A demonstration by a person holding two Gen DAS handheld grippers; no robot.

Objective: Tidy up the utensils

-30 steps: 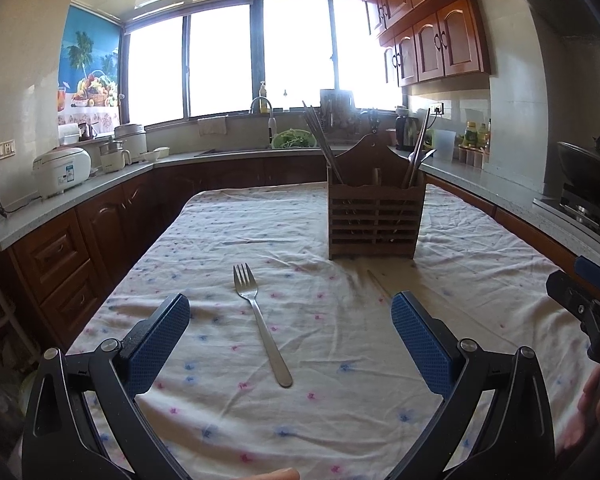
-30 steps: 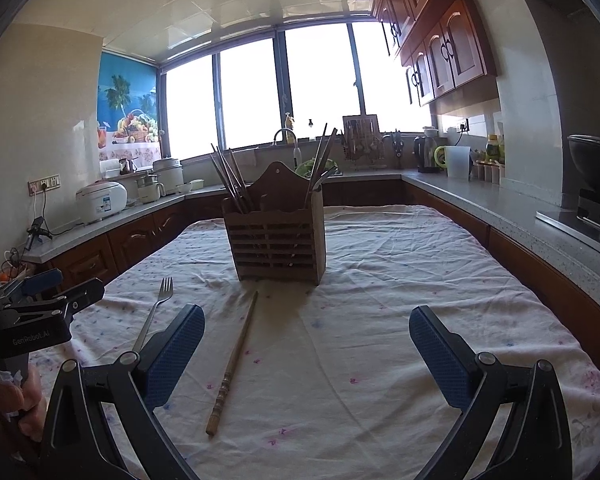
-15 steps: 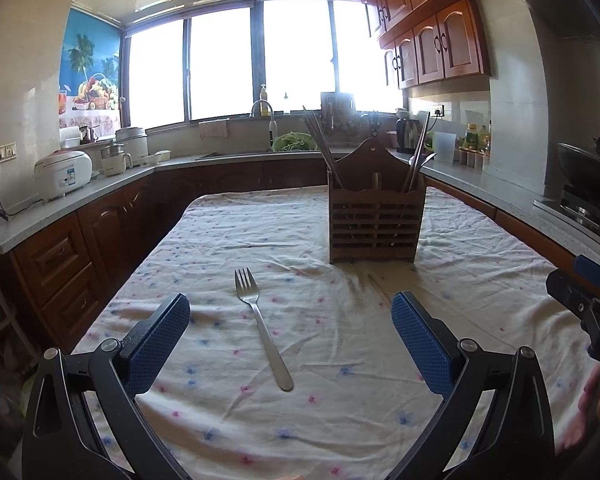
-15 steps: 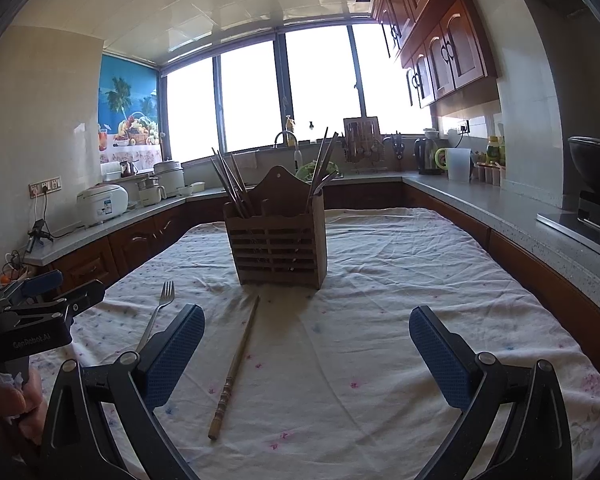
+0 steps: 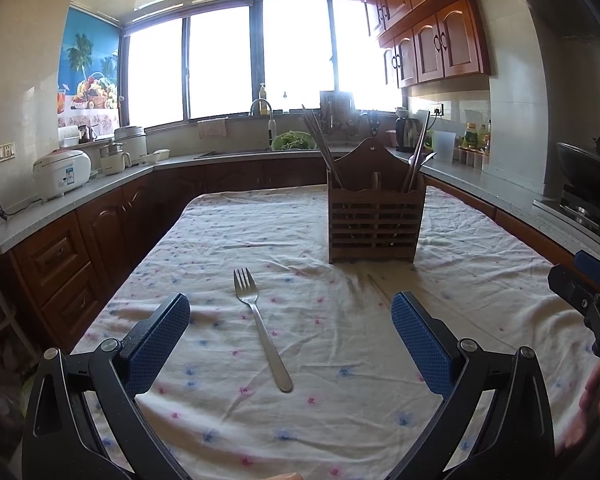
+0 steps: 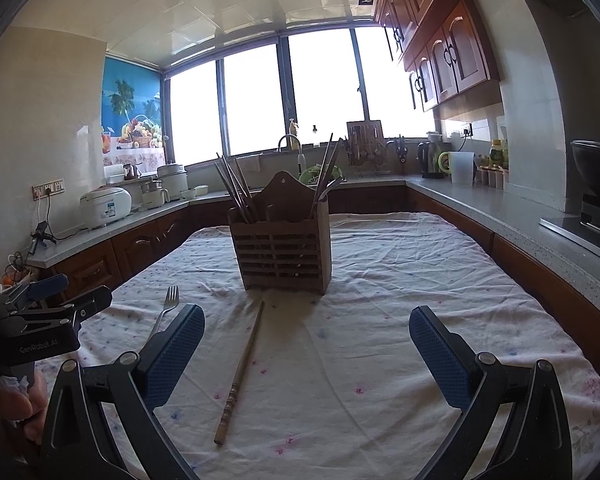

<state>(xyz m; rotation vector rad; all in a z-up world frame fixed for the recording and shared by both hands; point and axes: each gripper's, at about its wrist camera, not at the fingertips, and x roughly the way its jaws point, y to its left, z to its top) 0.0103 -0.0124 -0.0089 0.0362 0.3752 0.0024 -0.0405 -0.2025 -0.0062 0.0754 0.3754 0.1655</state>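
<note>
Black left gripper (image 6: 40, 312), "GenRobot.AI"

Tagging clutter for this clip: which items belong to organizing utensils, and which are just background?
Job items: fork, wooden chopstick, wooden utensil holder, both lying loose in front of it.

Background: rice cooker, kettle, wok, sink faucet.

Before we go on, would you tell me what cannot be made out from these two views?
- Left wrist view: the chopstick lies faint on the cloth; its near end is hidden behind the left gripper.
- Right wrist view: the fork handle is hidden behind the right gripper.
- Both views: the lower ends of the utensils in the wooden holder are hidden by its slats.
</note>
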